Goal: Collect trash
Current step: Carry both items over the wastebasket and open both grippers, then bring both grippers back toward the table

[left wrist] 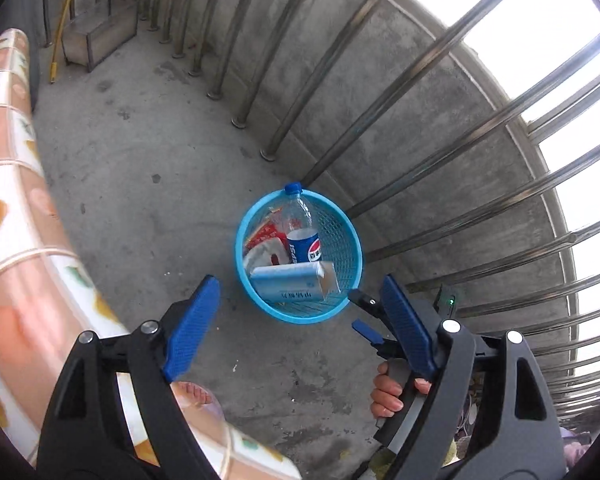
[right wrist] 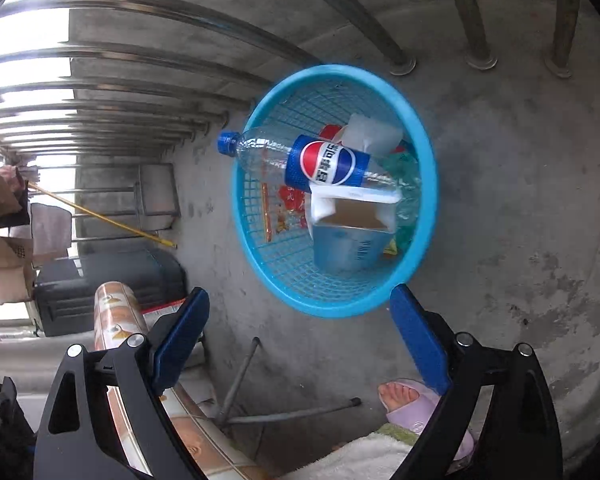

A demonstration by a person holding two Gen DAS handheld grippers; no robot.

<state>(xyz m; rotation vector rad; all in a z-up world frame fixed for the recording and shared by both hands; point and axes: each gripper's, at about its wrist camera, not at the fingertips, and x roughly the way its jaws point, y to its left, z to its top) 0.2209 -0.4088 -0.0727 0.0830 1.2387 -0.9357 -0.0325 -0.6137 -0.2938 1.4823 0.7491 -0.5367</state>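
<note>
- A round blue plastic mesh basket (left wrist: 342, 240) stands on the grey concrete floor (left wrist: 140, 168), close to a row of steel railing bars (left wrist: 380, 60) set before a low concrete wall.
- Inside the basket lies a clear plastic Pepsi bottle with a blue cap and blue label (left wrist: 304, 246); its capped neck leans up over the basket's rim on the railing side.
- A pale blue and white carton with an open end (left wrist: 296, 284) rests across the basket in front of the bottle, and a red printed wrapper (left wrist: 266, 236) sits beneath, beside a white roll-like piece.
- The left gripper (left wrist: 300, 300) hangs above the floor with its blue-padded fingers spread wide and nothing between them; the basket shows in the gap.
- The right gripper (right wrist: 300, 312) also has its blue pads wide apart and empty, poised over the near rim of the basket (right wrist: 332, 308).
- In the right wrist view the bottle (right wrist: 324, 162) lies across the carton (right wrist: 348, 236).
- A floral orange and white covered table edge (left wrist: 16, 200) runs along the left side, well apart from the basket.
- A foot in a lilac slipper (right wrist: 412, 404) stands on the floor near the right gripper.
</note>
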